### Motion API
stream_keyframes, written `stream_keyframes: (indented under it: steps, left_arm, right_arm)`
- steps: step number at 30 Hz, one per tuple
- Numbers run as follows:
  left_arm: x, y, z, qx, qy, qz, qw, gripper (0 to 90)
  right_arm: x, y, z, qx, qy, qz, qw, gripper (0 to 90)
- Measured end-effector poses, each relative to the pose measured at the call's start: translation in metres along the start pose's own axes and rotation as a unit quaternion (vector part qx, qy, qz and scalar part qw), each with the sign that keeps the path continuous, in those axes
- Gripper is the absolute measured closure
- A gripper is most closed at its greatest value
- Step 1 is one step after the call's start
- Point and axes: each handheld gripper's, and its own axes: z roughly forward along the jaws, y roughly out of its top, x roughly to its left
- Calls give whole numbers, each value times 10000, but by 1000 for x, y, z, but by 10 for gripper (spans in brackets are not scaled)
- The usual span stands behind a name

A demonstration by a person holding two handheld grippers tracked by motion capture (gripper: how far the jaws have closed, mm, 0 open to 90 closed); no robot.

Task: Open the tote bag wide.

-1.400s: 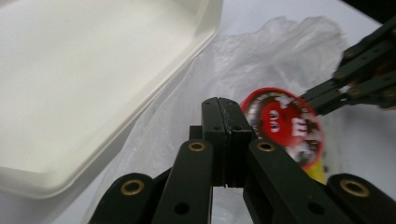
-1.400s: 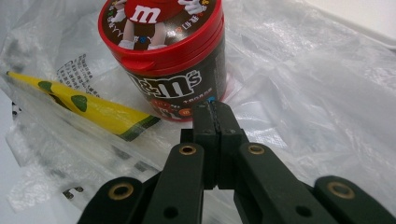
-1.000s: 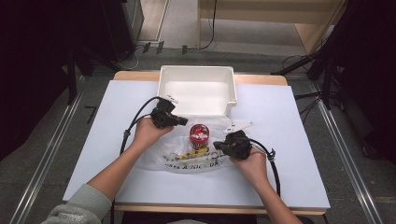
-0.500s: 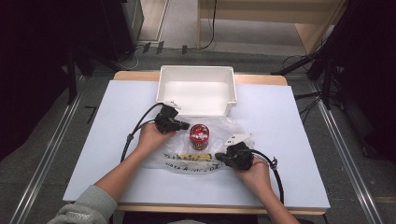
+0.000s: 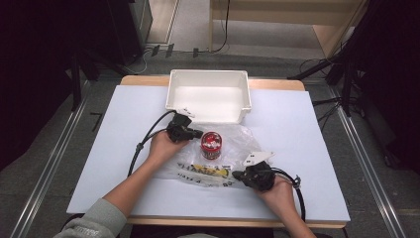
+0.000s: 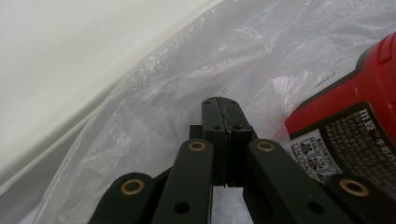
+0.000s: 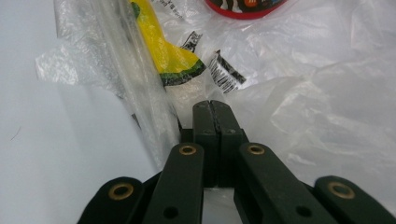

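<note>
My left gripper (image 5: 197, 133) has its jaws pressed together, pinching the edge of the thin clear plastic bag (image 5: 233, 148) by the small red round can (image 5: 211, 144). The can sits on the bag, near the white plastic bin (image 5: 208, 96). My right gripper (image 5: 238, 175) is closed too, pinching the bag's near edge by its yellow print.

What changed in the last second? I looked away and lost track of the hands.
The right gripper slid down the bag toward the table's near edge, jaws shut. The left gripper, also shut, kept its place beside the red can. Can and white bin stayed put.
</note>
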Motion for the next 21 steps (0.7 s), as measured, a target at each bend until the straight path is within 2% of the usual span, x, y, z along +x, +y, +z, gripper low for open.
stream_keyframes:
  steps: [8, 10, 13, 16, 18, 21]
  left_arm:
    - [3, 1, 3, -169, 172, 37, 9997, 900]
    - [5, 2, 4, -201, 137, -13, 9997, 900]
    - [8, 2, 4, -206, 30, -167, 9996, 900]
    - [7, 2, 2, -173, 29, -149, 9997, 900]
    - [7, 2, 2, -179, 8, -170, 9997, 900]
    - [7, 1, 3, -168, 19, -136, 9998, 900]
  right_arm:
    - [5, -6, -5, 20, 74, 7, 10000, 900]
    - [5, -5, -5, 37, 63, -39, 10000, 900]
    - [3, -4, -3, 14, 142, 18, 9999, 900]
    - [2, -3, -3, 50, 136, 175, 9997, 900]
    - [3, -3, -3, 62, 87, 104, 9999, 900]
    - [3, -2, -2, 77, 102, 120, 9998, 900]
